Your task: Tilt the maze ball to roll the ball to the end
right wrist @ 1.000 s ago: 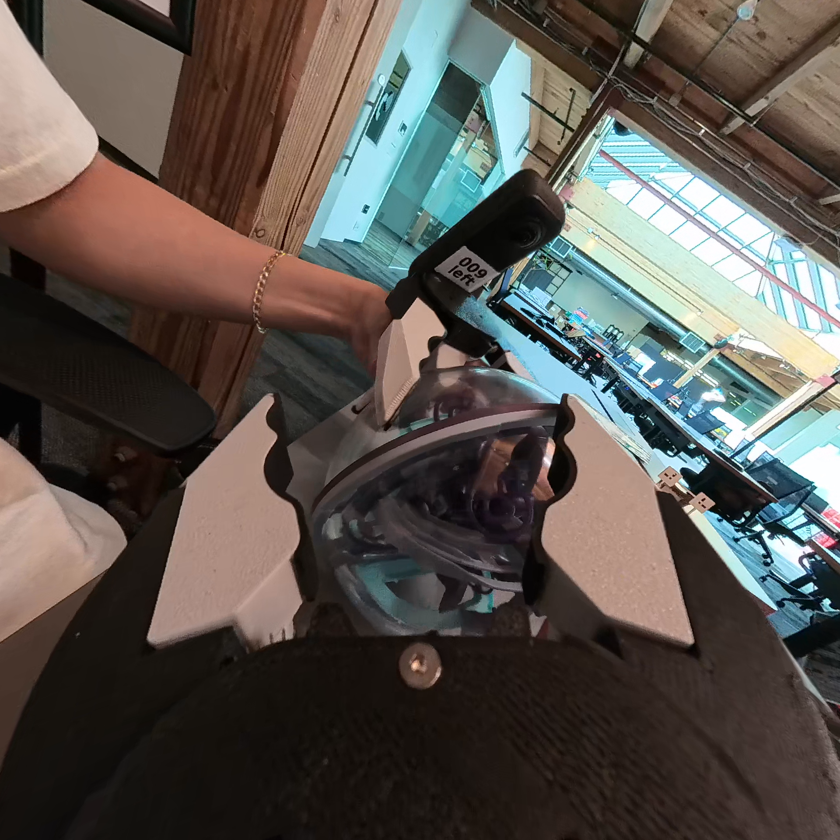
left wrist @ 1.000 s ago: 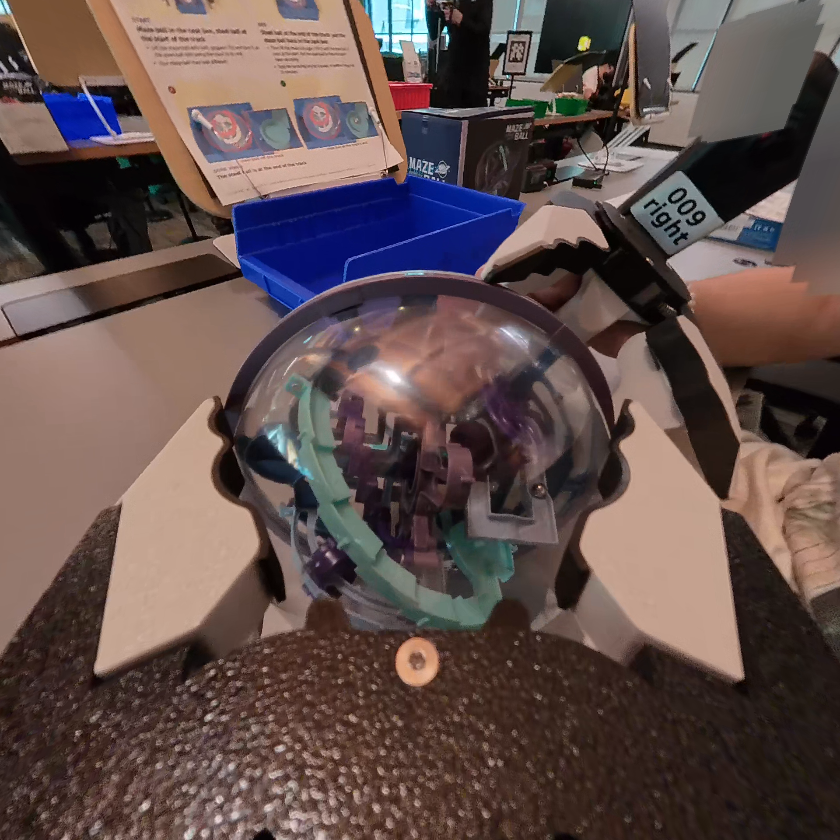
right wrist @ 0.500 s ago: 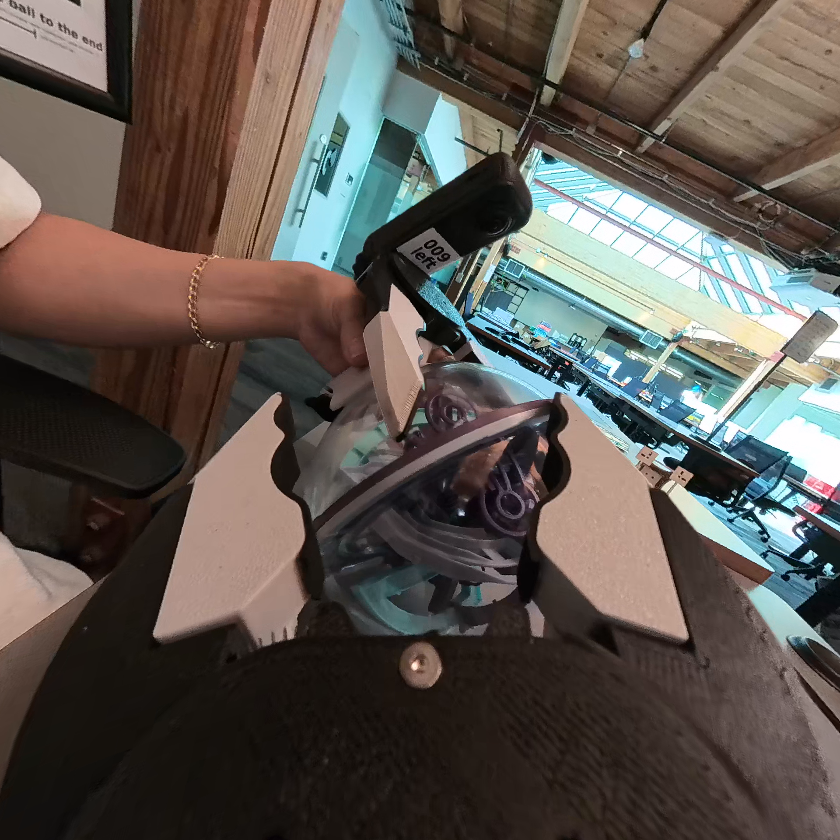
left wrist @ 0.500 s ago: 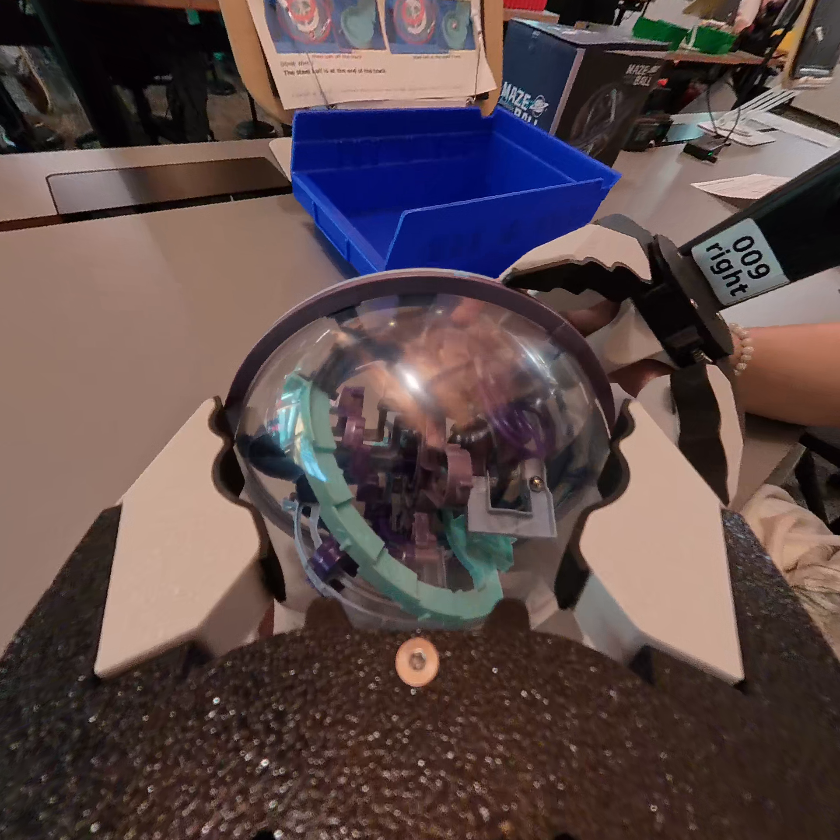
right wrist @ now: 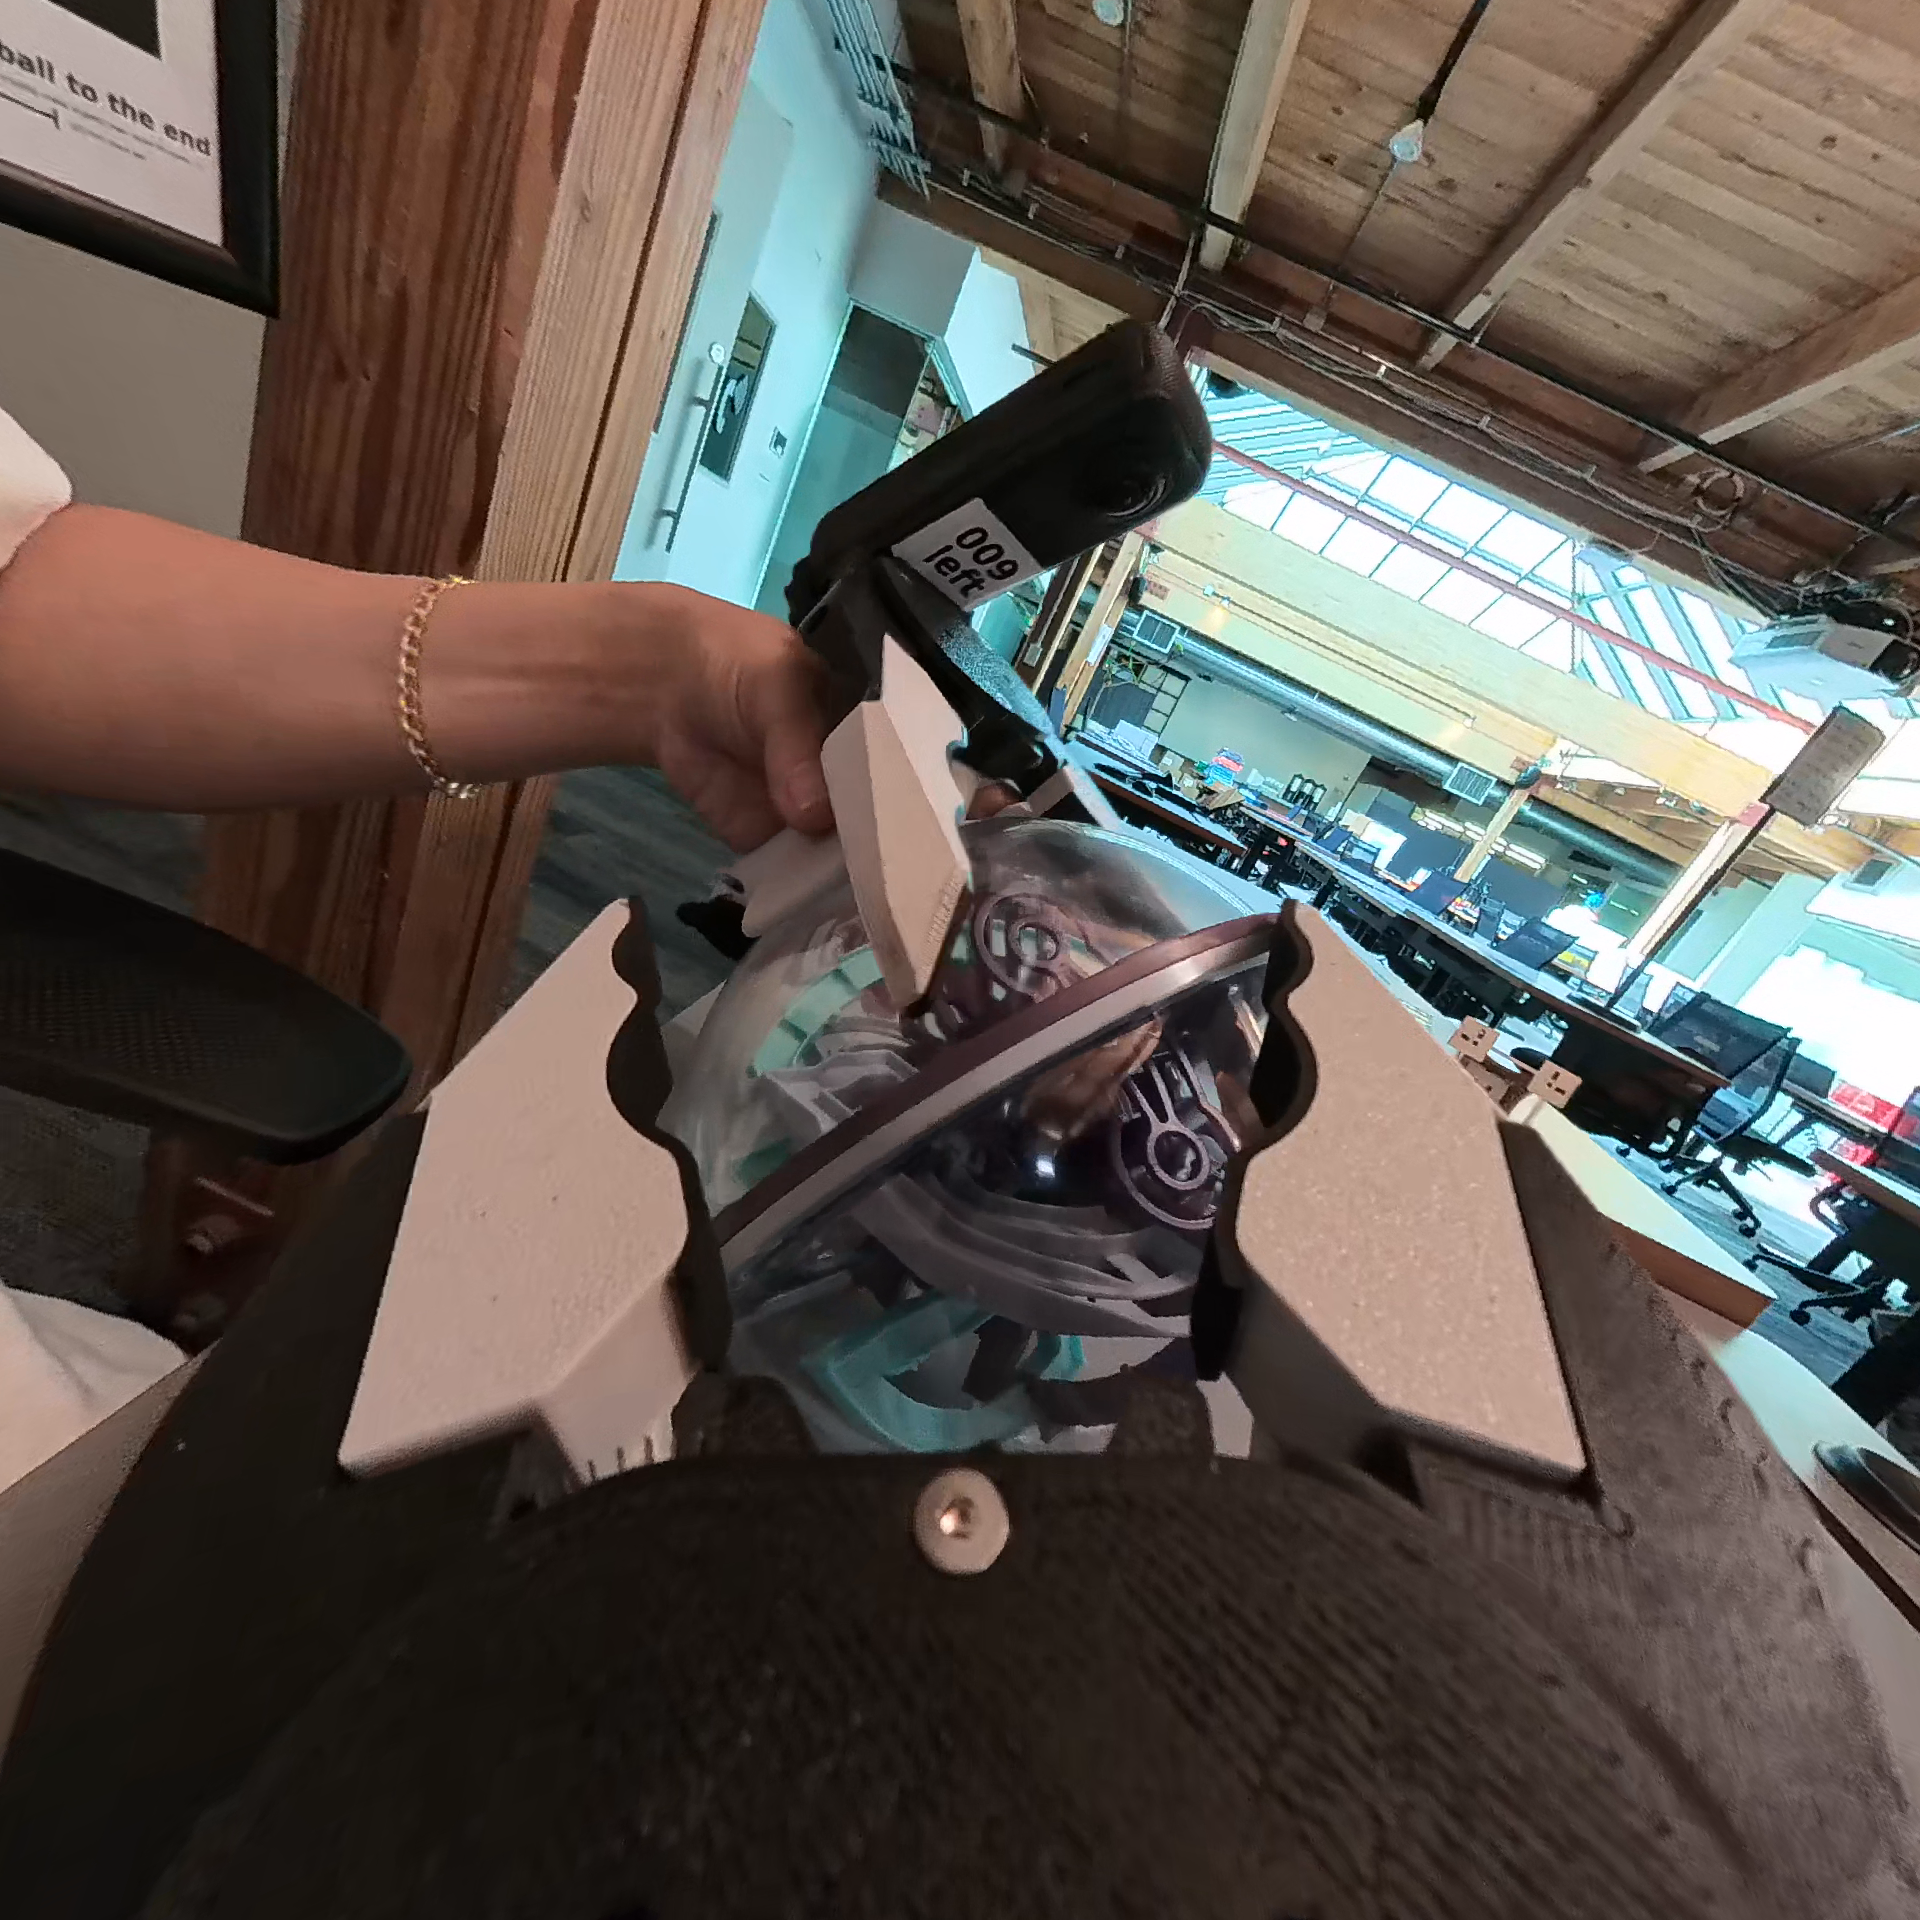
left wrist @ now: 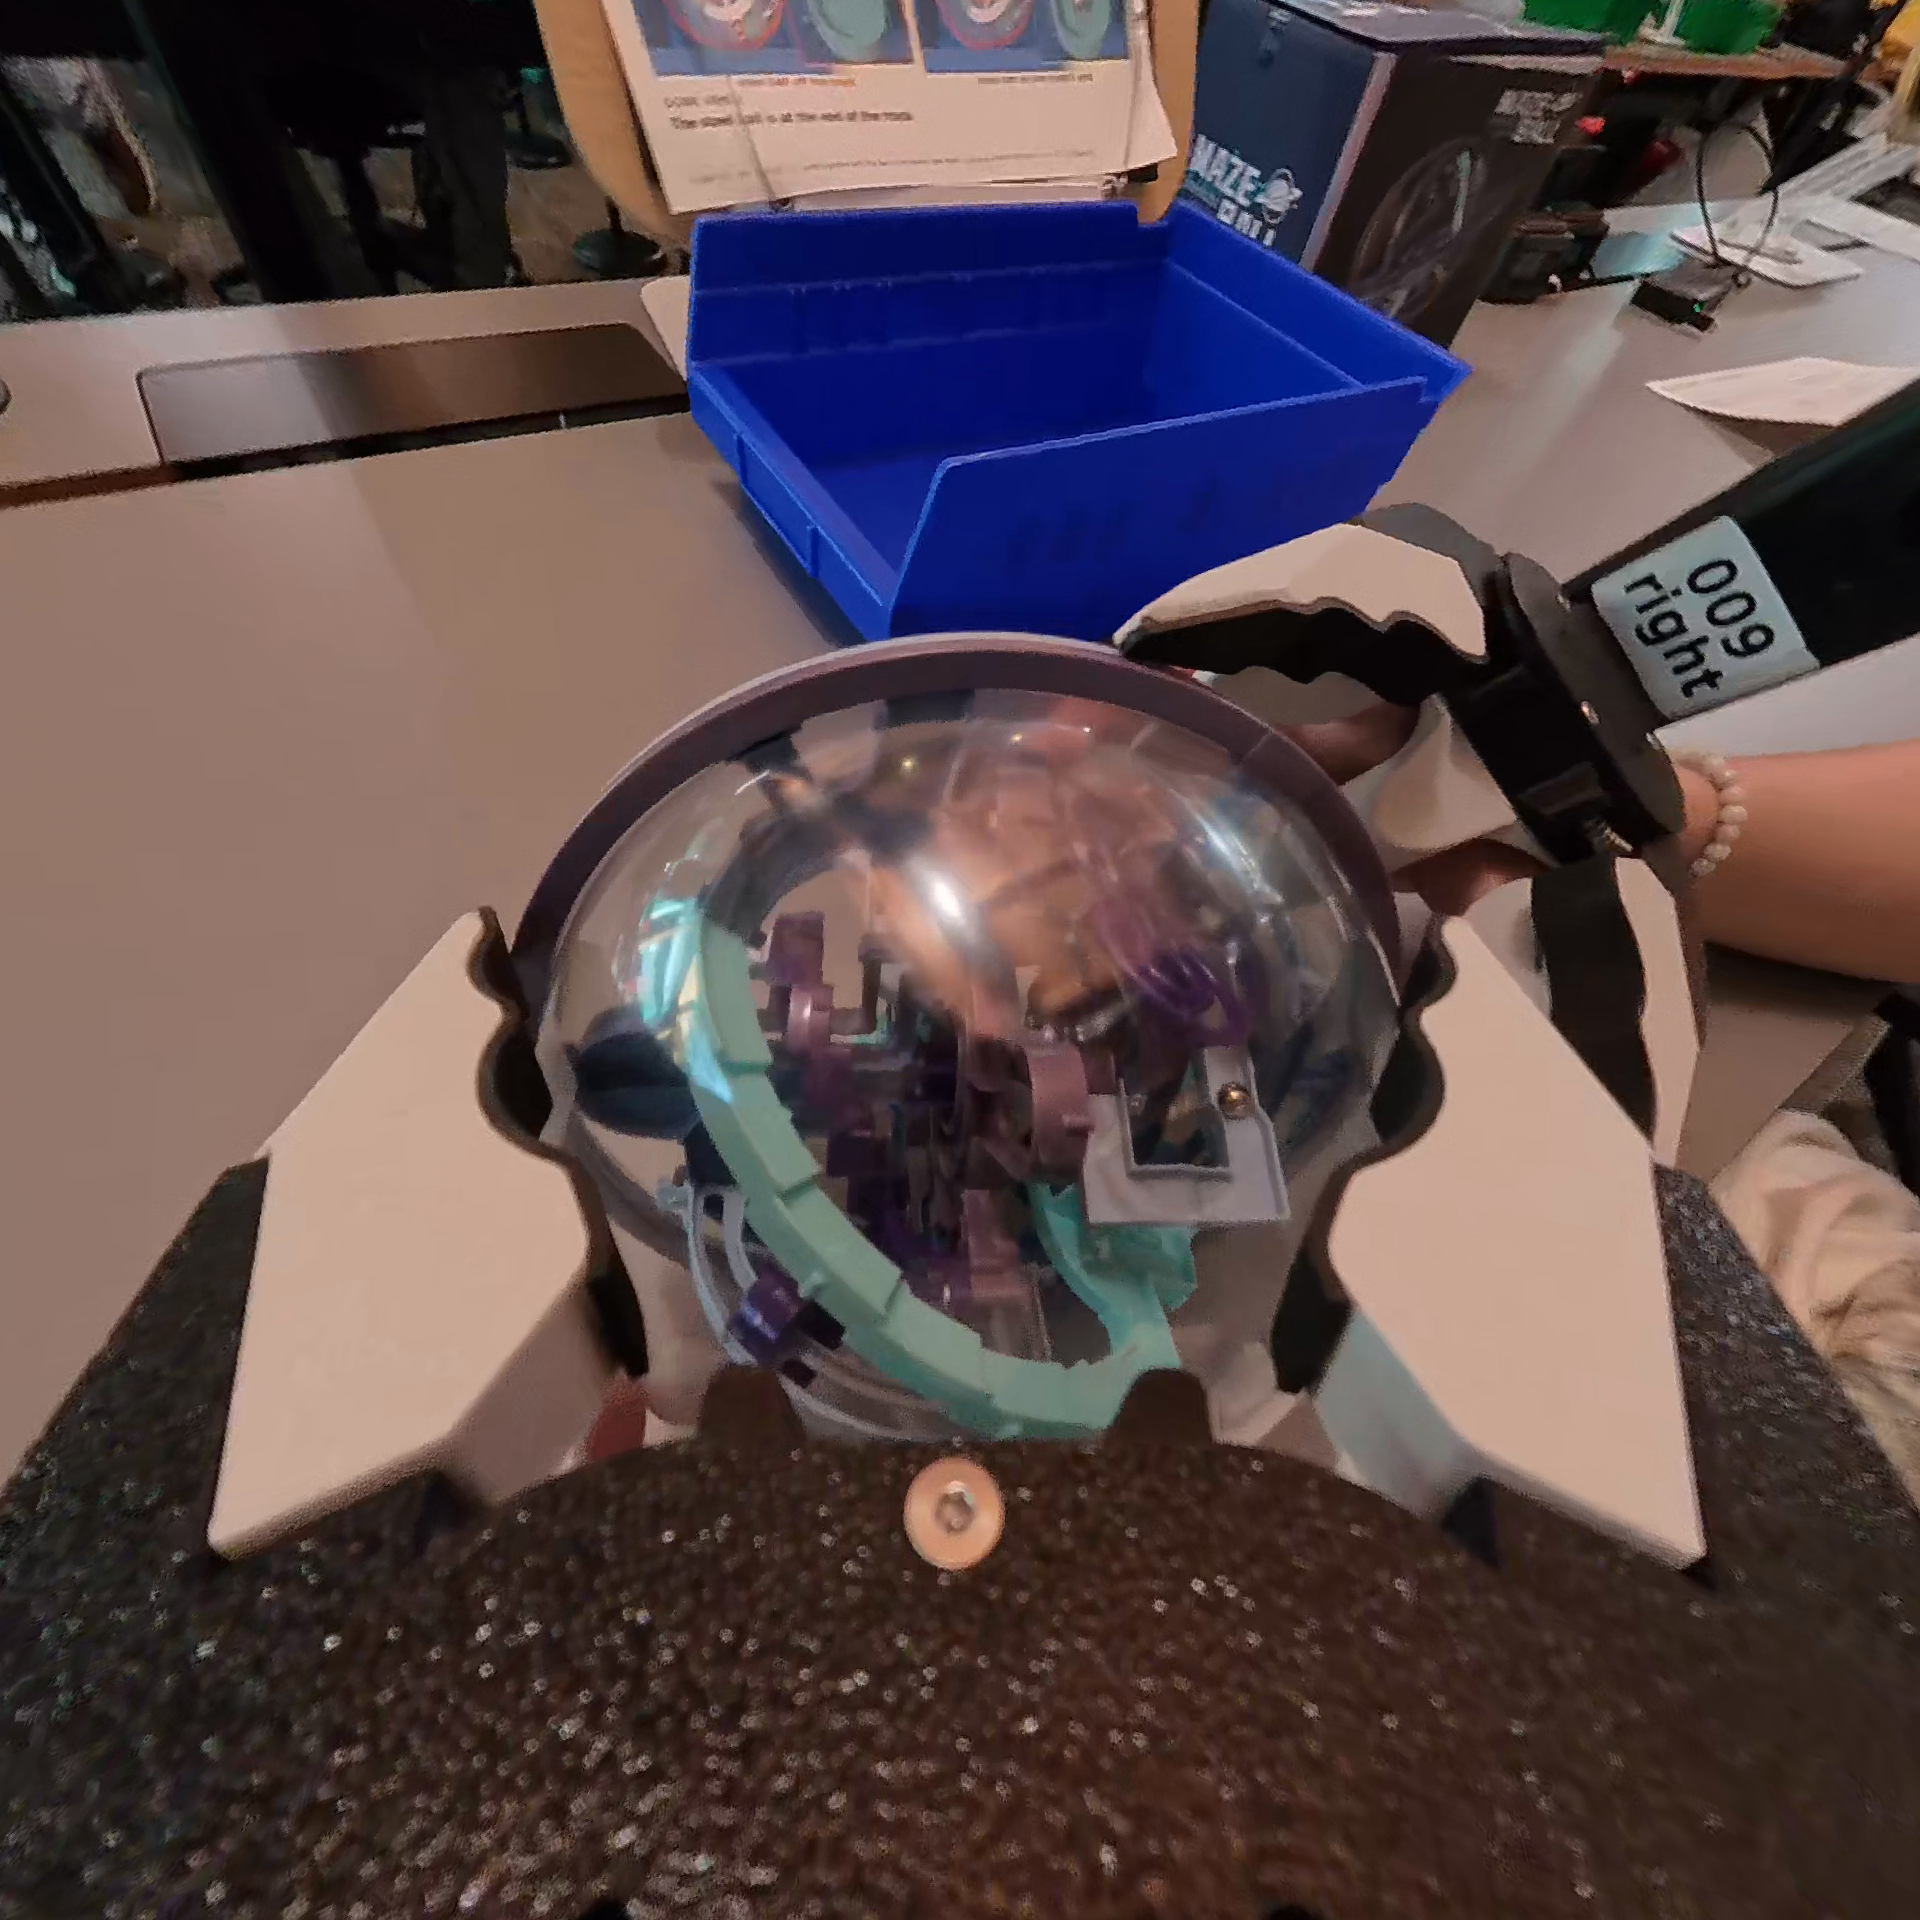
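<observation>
Maze ball (left wrist: pixel 966 1039) being held off the table (left wrist: pixel 312 748) by both grippers.

The left gripper (left wrist: pixel 961 1132) is clamping the clear sphere at its sides; the right gripper (right wrist: pixel 961 1153) is clamping it likewise, from the other side. A small steel ball (left wrist: pixel 1233 1092) is sitting at a grey frame inside (right of centre). A blue bin (left wrist: pixel 1039 416) is standing just behind.
</observation>
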`<state>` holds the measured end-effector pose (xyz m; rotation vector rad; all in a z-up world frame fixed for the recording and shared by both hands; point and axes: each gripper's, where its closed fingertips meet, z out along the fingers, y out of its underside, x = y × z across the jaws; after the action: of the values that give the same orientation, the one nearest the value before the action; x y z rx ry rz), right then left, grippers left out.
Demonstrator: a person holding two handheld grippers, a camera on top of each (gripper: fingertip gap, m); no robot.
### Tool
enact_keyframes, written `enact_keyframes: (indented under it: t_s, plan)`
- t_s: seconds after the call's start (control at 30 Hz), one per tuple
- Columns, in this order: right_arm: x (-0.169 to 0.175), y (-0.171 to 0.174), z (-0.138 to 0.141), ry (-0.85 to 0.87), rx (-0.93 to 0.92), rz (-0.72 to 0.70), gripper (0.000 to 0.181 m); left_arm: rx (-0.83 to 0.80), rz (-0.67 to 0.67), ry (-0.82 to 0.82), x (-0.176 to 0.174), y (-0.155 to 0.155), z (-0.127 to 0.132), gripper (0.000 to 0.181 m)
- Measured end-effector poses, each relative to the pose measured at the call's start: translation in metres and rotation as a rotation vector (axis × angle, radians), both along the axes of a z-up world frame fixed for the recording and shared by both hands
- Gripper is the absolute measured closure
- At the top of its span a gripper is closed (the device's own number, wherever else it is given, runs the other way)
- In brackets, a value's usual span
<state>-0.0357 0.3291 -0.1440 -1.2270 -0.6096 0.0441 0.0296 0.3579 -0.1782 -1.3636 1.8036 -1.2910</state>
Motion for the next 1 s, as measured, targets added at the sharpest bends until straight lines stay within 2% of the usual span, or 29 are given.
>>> enact_keyframes:
  t_s: [0.1,0.2,0.3,0.4,0.57,0.7,0.8,1.0]
  plan:
    - [-0.004,-0.001,0.002,-0.002,-0.001,0.018,0.068,0.039,-0.043,-0.030,-0.004,-0.001,0.002,0.024]
    - [-0.007,0.000,0.001,0.003,-0.020,0.028,0.063,0.003,-0.057,-0.061,-0.004,0.000,0.003,0.024]
    - [-0.005,0.000,0.002,0.029,-0.024,0.030,0.060,-0.037,-0.040,-0.110,-0.004,0.002,0.004,0.025]
    - [-0.002,0.001,0.004,0.062,-0.023,0.027,0.067,-0.049,-0.002,-0.143,-0.005,0.006,0.005,0.026]
    - [0.004,0.010,0.002,0.062,-0.041,-0.058,0.065,-0.077,0.051,-0.199,-0.004,0.010,0.008,0.030]
    - [0.015,0.019,-0.004,0.074,-0.072,-0.142,0.052,-0.176,0.065,-0.207,-0.009,0.003,0.006,0.031]
    - [0.006,0.013,0.004,0.039,-0.019,-0.121,0.062,-0.131,0.061,-0.253,-0.015,0.000,0.005,0.025]
    - [-0.003,0.013,-0.011,-0.055,-0.030,-0.127,0.053,-0.077,0.031,-0.333,-0.025,-0.002,0.008,0.024]
